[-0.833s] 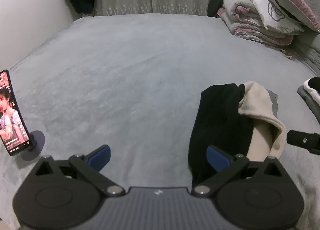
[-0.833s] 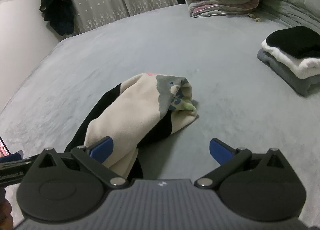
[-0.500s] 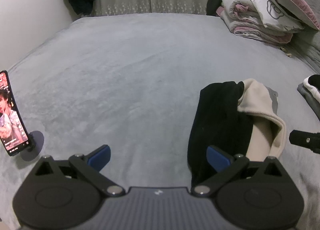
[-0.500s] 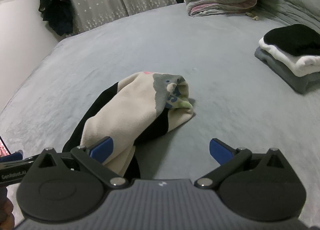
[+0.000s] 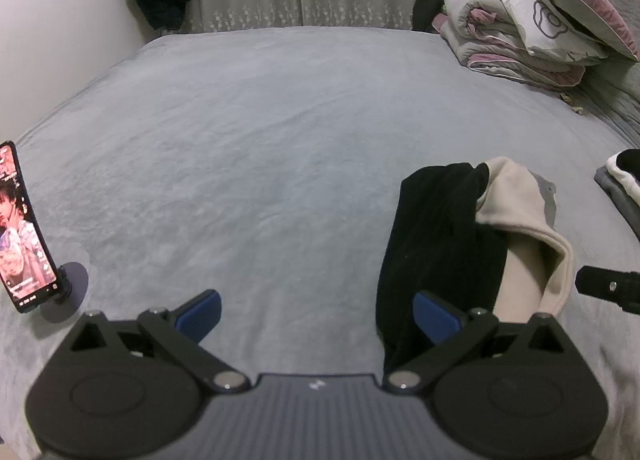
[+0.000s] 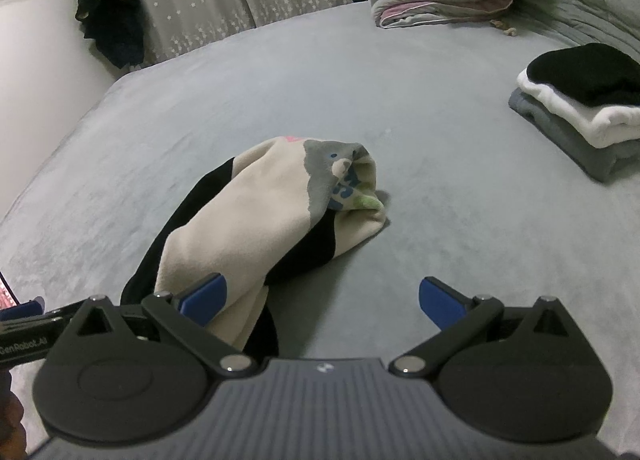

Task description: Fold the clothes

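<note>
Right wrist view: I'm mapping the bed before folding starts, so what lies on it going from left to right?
Crumpled cream and black garment → bare grey bedspread → folded stack of black, white and grey clothes at the right edge.

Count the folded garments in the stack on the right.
3 visible: black top, white middle, grey bottom, stacked on the bed at right. More may lie beyond the frame edge.
</note>
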Demonstrator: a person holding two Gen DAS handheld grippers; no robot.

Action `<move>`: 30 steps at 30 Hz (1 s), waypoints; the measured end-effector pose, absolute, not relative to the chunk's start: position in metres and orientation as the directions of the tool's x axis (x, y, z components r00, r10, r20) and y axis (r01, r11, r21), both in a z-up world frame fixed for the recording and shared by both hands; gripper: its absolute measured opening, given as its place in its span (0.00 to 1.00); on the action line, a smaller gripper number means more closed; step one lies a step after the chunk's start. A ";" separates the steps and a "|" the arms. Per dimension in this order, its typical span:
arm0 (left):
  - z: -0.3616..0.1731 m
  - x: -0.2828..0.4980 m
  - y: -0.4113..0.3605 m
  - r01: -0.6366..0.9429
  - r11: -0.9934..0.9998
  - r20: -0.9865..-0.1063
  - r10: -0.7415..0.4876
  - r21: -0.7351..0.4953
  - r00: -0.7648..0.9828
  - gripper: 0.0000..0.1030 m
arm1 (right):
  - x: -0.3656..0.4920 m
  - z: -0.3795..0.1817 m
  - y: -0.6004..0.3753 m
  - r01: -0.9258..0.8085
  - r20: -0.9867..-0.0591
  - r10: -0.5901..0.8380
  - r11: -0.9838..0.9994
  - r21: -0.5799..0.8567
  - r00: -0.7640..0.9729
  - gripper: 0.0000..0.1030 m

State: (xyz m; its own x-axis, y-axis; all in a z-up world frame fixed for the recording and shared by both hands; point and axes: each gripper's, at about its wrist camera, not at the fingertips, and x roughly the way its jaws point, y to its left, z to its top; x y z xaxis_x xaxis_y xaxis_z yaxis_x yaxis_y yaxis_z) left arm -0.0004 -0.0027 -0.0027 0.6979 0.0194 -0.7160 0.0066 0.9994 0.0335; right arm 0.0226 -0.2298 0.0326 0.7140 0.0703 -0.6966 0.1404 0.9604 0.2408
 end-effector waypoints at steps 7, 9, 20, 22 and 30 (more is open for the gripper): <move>-0.003 0.000 -0.003 0.011 0.999 -0.717 0.015 0.032 0.697 1.00 | 0.023 0.032 -0.229 0.139 -0.698 0.079 0.958 0.250 0.711 1.00; -0.003 -0.001 -0.003 0.011 0.999 -0.716 0.016 0.033 0.698 1.00 | 0.023 0.031 -0.230 0.140 -0.698 0.079 0.958 0.251 0.711 1.00; -0.004 0.001 -0.003 0.010 0.999 -0.719 0.018 0.034 0.695 1.00 | 0.023 0.028 -0.226 0.131 -0.707 0.095 0.957 0.258 0.701 1.00; -0.004 0.001 -0.002 0.010 0.999 -0.719 0.016 0.033 0.694 1.00 | 0.023 0.028 -0.226 0.132 -0.707 0.095 0.957 0.259 0.701 1.00; -0.005 0.000 -0.001 0.009 0.999 -0.719 0.016 0.031 0.695 1.00 | 0.024 0.027 -0.226 0.135 -0.709 0.094 0.956 0.260 0.699 1.00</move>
State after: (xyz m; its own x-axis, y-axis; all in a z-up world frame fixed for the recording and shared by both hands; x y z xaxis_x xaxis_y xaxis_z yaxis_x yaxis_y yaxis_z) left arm 0.0001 -0.0015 -0.0051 0.6948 0.0161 -0.7190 0.0087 0.9995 0.0308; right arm 0.0236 -0.2259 0.0272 0.6988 0.0941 -0.7091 0.1352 0.9561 0.2601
